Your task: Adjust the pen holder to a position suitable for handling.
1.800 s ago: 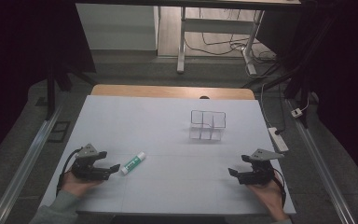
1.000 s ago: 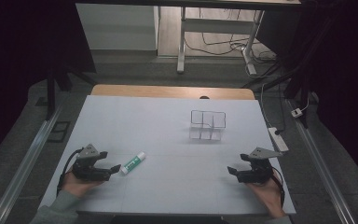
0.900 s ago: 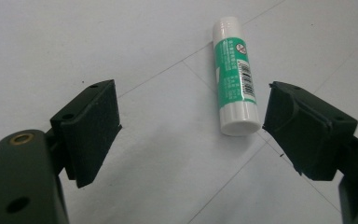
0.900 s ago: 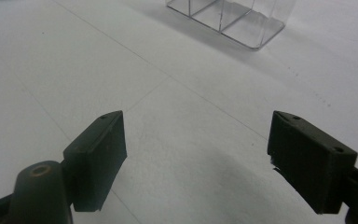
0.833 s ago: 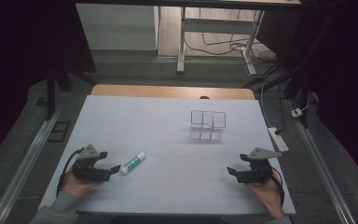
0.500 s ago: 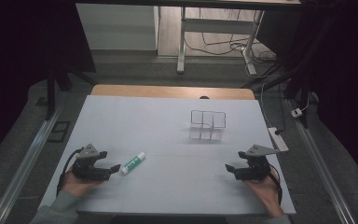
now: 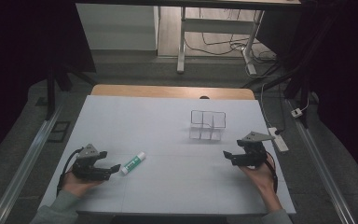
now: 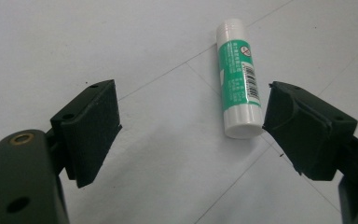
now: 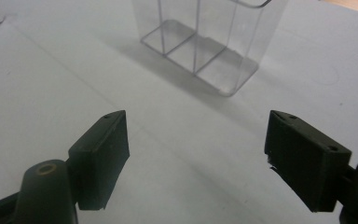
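Left gripper view: left gripper [image 8: 186, 121], jaws spread, has the glue stick [image 8: 237, 77] at 1 o'clock, touching neither. Centre it before closing, I judge. Right gripper [image 9: 196, 154], also spread, faces the clear divided box [image 9: 205, 42] at 12 o'clock.

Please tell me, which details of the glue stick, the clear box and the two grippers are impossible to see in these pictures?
- Glue stick: label print too small and blurred to read in the left gripper view; its underside lies against the table.
- Clear organizer: top cut off by the upper edge of the right gripper view; in the high view too small to tell what its compartments hold.
- Left gripper and right gripper: the hands cover their handles in the high view.
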Tool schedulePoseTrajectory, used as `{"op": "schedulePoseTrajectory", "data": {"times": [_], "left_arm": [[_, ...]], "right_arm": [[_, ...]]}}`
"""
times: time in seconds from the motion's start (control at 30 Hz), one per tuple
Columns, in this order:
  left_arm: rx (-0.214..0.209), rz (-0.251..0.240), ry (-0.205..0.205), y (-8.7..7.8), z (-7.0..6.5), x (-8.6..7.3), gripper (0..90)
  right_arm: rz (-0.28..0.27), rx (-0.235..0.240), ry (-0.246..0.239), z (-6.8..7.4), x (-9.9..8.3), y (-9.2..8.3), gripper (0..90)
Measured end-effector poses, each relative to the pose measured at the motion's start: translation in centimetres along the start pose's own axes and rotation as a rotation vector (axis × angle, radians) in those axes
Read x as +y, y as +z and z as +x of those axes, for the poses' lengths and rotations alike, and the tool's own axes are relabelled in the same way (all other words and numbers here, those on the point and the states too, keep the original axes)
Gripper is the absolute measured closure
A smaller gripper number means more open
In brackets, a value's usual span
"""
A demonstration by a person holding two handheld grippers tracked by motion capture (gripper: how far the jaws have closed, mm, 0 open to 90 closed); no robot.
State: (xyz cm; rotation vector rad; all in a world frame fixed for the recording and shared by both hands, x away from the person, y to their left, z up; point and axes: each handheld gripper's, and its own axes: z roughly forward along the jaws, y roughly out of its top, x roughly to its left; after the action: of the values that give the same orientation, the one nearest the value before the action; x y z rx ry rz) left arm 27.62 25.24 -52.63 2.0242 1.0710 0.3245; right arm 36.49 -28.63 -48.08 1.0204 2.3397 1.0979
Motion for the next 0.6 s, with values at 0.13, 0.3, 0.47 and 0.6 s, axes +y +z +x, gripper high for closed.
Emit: {"op": "schedulePoseTrajectory", "data": {"times": [0.13, 0.3, 0.47, 0.6], "left_arm": [[0.002, 0.002, -0.002, 0.0, 0.1, 0.0, 17.9], [0.008, 0.003, 0.002, -0.1, -0.1, -0.1, 17.9], [0.01, 0.0, 0.001, -0.2, -0.2, -0.1, 17.9], [0.009, 0.002, 0.001, -0.2, -0.3, -0.2, 17.9]], "right_arm": [[-0.001, -0.014, 0.014, -0.7, 0.5, 0.3, 22.9], [0.023, -0.047, 0.027, -1.5, 1.3, 0.7, 24.7], [0.042, -0.074, 0.037, -2.3, 1.8, 1.2, 26.3], [0.059, -0.113, 0.048, -2.7, 2.0, 1.8, 33.0]]}}
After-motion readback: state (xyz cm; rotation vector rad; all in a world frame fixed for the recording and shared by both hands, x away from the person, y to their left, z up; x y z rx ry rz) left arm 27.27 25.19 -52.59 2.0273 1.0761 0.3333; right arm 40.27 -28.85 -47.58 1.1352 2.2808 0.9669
